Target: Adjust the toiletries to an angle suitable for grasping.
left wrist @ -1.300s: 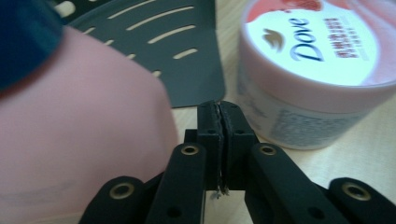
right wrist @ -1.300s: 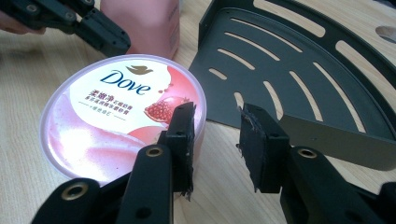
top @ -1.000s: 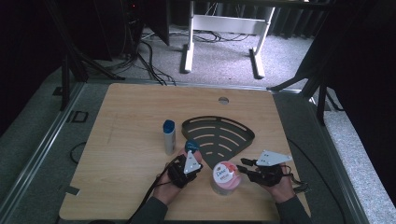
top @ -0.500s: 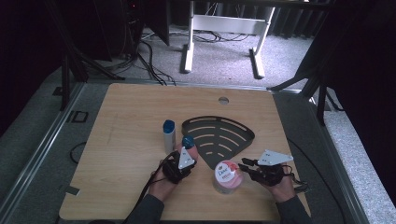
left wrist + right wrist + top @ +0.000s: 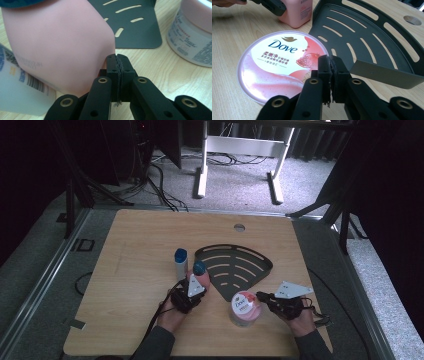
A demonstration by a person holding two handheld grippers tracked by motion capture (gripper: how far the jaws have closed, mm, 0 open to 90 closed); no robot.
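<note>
A pink bottle (image 5: 199, 270) (image 5: 57, 42) with a blue cap stands near the table's front, beside a white bottle (image 5: 180, 261) (image 5: 17, 82) with a blue cap. My left gripper (image 5: 196, 280) (image 5: 116, 62) is shut with nothing in it, its tips against the pink bottle's lower side. A Dove jar (image 5: 245, 307) (image 5: 279, 65) stands to the right. My right gripper (image 5: 260, 295) (image 5: 329, 66) has just closed its jaws; they are shut on nothing, hovering at the jar lid's right edge. The left gripper (image 5: 272, 6) and the pink bottle (image 5: 298, 12) also appear far off in the right gripper view.
A black fan-shaped slotted shelf (image 5: 235, 265) (image 5: 367, 32) (image 5: 135, 25) lies flat behind the jar and bottles. The Dove jar (image 5: 192, 37) stands right of it in the left gripper view. A round hole (image 5: 239, 227) sits near the table's far edge.
The left gripper and the pink bottle beside it have shifted slightly up and to the left in the high view. The right hand has kept its place by the jar.
</note>
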